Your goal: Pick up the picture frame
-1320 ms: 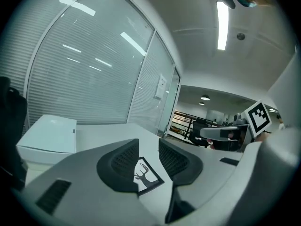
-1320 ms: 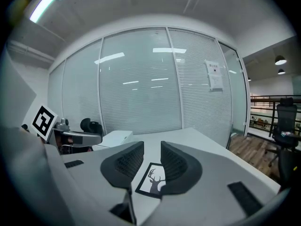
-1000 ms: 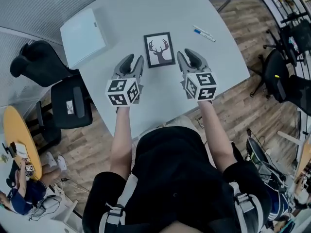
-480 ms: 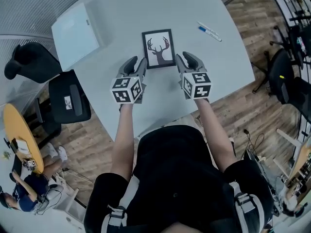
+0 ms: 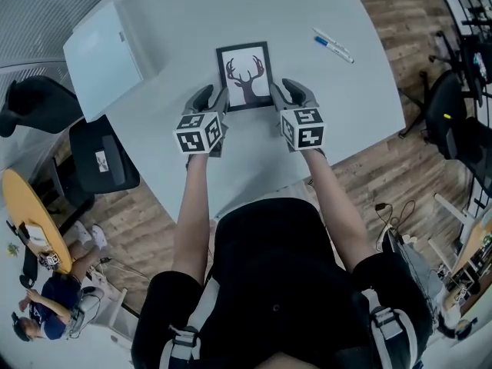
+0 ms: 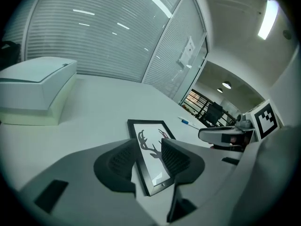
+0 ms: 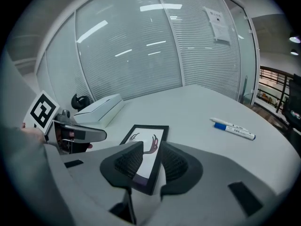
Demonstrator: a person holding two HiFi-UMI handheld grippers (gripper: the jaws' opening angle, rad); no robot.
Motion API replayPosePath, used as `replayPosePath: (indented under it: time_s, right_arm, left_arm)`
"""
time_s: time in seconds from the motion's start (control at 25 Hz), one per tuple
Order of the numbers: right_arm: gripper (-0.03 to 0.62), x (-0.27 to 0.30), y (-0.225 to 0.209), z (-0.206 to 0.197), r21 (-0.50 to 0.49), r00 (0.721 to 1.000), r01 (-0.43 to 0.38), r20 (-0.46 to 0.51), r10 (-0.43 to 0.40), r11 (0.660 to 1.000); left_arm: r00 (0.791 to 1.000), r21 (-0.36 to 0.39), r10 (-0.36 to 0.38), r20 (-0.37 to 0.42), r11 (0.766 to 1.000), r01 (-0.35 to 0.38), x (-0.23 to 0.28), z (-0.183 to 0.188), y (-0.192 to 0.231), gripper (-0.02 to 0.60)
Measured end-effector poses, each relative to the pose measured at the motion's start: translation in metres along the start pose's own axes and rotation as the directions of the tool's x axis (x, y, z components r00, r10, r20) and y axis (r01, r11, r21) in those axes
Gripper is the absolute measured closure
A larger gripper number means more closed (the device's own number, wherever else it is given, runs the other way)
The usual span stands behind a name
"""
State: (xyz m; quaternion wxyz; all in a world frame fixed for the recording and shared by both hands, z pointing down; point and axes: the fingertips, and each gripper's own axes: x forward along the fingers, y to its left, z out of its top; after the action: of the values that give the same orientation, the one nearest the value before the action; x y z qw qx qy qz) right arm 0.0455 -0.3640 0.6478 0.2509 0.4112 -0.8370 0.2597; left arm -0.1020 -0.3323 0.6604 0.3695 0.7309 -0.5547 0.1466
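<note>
The picture frame, black-edged with a deer silhouette, lies flat on the grey table. My left gripper sits at its near left corner and my right gripper at its near right corner. In the left gripper view the frame's left edge runs between the opening jaws of the left gripper, with a gap beside each pad. In the right gripper view the frame's right edge lies between the parted jaws of the right gripper. Nothing is gripped.
A flat white box rests on the table's left part. A blue-capped marker lies to the right of the frame. Black chairs stand off the table's left edge, and another person sits at bottom left.
Both grippers have moved forward and down, from short of the frame to its near corners. The left jaws look a little wider.
</note>
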Motion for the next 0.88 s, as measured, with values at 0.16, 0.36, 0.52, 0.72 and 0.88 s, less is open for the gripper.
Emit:
replayPosePath:
  time_s: [0.16, 0.36, 0.52, 0.72, 0.88]
  right_arm:
    - [0.456, 0.023, -0.007, -0.010, 0.000, 0.999, 0.000, -0.038, 0.000, 1.000]
    - [0.451, 0.046, -0.015, -0.021, 0.008, 0.996, 0.003, -0.089, -0.003, 1.000]
    - [0.451, 0.060, -0.020, -0.030, 0.014, 0.993, 0.002, -0.122, -0.001, 1.000]
    - [0.451, 0.075, -0.024, -0.036, 0.020, 0.990, 0.003, -0.143, 0.000, 1.000]
    - [0.451, 0.080, -0.023, -0.042, 0.023, 0.987, 0.001, -0.160, 0.002, 1.000]
  left_arm:
    - [0.999, -0.020, 0.005, -0.041, 1.000, -0.006, 0.021, -0.010, 0.009, 0.419]
    - [0.995, -0.038, 0.015, -0.095, 0.999, -0.019, 0.045, -0.023, 0.020, 0.419]
    - [0.993, -0.062, 0.017, -0.120, 0.998, -0.025, 0.058, -0.031, 0.028, 0.417]
    - [0.992, -0.071, 0.020, -0.128, 0.997, -0.030, 0.068, -0.033, 0.034, 0.417]
    - [0.992, -0.073, 0.034, -0.120, 0.996, -0.043, 0.069, -0.033, 0.033, 0.417]
